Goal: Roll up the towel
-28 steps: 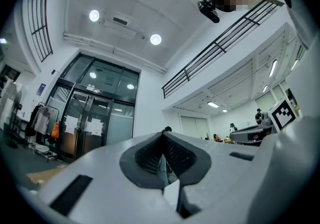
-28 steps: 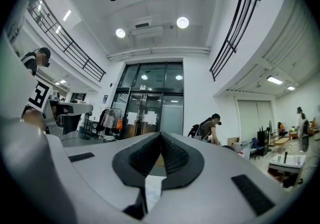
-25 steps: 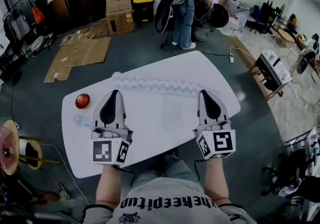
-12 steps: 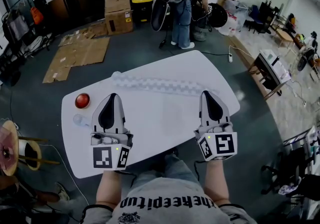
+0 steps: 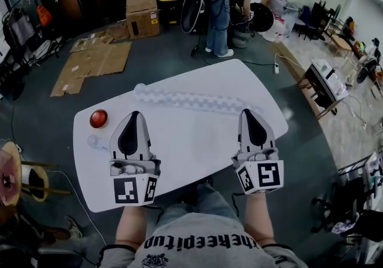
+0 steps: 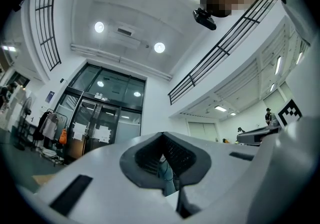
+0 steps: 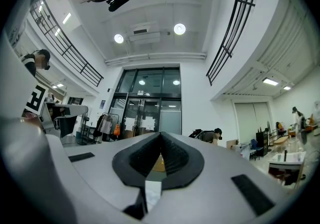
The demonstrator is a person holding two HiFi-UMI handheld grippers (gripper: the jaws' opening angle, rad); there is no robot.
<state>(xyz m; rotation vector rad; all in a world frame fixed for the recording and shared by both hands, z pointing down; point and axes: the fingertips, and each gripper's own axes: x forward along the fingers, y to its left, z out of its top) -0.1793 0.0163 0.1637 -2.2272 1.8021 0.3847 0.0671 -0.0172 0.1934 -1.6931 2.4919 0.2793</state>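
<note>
While gripper views face ceiling, head view shows towel (rolled).

Head view steeply down over table; gripper views tilt upward.

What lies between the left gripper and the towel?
Only bare table shows between the left gripper and the towel, in the head view.

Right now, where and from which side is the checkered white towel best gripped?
Probably its two ends, coming from the near side. The pale checkered towel lies far across the white table as a narrow band, one end ahead of the shut left gripper, the other ahead of the shut right gripper.
</note>
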